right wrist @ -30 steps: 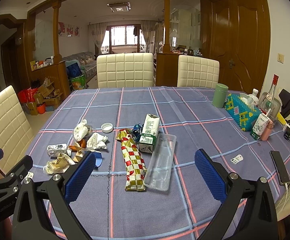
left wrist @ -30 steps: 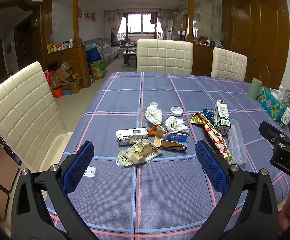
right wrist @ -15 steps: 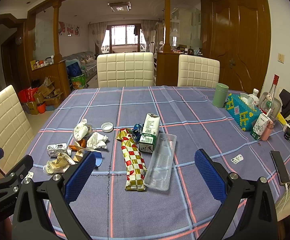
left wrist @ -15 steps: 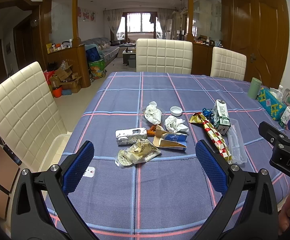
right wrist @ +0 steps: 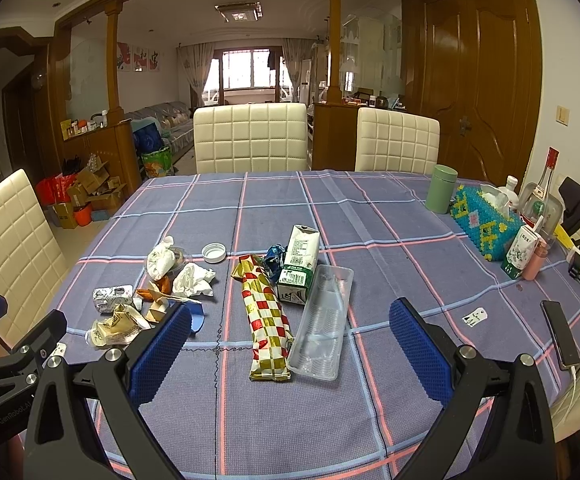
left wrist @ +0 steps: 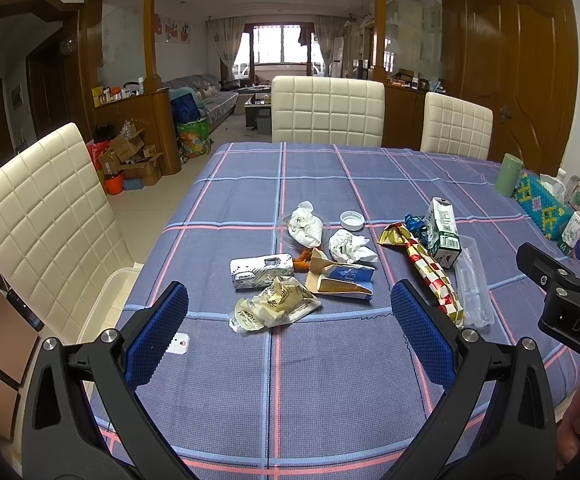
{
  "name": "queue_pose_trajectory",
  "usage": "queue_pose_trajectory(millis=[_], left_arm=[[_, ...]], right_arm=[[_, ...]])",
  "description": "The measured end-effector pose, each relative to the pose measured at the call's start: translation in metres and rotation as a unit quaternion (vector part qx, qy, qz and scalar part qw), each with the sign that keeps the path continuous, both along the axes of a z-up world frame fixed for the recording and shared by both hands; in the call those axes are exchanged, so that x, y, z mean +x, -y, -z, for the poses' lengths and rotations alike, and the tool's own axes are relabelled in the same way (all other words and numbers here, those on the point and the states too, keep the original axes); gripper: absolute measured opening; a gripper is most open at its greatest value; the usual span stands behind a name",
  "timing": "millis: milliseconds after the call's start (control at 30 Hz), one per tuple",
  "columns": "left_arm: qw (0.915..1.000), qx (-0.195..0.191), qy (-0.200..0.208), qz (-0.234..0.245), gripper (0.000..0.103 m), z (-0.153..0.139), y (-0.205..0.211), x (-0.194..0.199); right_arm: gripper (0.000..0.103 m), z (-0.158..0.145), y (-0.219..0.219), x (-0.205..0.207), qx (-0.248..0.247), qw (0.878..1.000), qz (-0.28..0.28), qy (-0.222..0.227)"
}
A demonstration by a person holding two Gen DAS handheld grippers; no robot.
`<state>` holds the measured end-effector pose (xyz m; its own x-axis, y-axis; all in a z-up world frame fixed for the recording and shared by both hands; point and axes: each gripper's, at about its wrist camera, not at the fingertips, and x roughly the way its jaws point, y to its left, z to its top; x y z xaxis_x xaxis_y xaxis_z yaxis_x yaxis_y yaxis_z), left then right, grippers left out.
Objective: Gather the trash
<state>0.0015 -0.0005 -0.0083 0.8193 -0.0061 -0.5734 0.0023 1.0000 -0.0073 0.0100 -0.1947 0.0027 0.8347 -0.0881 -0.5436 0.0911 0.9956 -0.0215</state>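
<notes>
**Trash lies ahead of both open grippers, split by side**

Nearest the cameras, both tools hover over the near edge of the plaid tablecloth (left wrist: 273,392), holding nothing. The left gripper (left wrist: 289,330) has its blue pads spread wide; the right gripper (right wrist: 290,346) is spread just as wide.

Just beyond the left gripper, almost centred between its pads, lies a crumpled yellow wrapper (left wrist: 275,303), with a silver foil packet (left wrist: 261,271) touching it on the far side and a torn brown-and-blue paper packet (left wrist: 340,278) to its right. This cluster sits well left of the right gripper's fingers, so the left hand is probably the nearer one for it.

Ahead of the right gripper, slightly left of centre, the red-and-gold checkered wrapper (right wrist: 265,316) runs lengthwise away from the camera, its long axis roughly in line with the fingers' reach. The clear plastic tray (right wrist: 324,326) lies alongside it, parallel, and the green-and-white carton (right wrist: 300,262) rests at their far ends, beside a blue foil scrap (right wrist: 273,260).

Farther off are crumpled tissues (left wrist: 350,245), a second white wad (left wrist: 305,224) and a white bottle cap (left wrist: 352,220).

No bin or bag shows in either view.
</notes>
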Motion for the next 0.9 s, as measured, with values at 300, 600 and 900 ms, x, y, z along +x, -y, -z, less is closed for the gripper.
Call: queue_pose_trajectory(millis=[300, 600, 900], left_arm=[[1.0000, 0.001, -0.006, 0.000, 0.100, 0.006, 0.000, 0.001], [0.9998, 0.001, -0.019, 0.001, 0.100, 0.009, -0.002, 0.011], [0.9985, -0.007, -0.054, -0.010, 0.100, 0.029, -0.012, 0.030]], right_arm=[[0.097, 0.005, 0.002, 0.004, 0.001, 1.000, 0.000, -0.007], [0.097, 0.010, 0.003, 0.013, 0.001, 1.000, 0.000, -0.018], [0.097, 0.038, 0.017, 0.033, 0.035, 0.998, 0.002, -0.049]])
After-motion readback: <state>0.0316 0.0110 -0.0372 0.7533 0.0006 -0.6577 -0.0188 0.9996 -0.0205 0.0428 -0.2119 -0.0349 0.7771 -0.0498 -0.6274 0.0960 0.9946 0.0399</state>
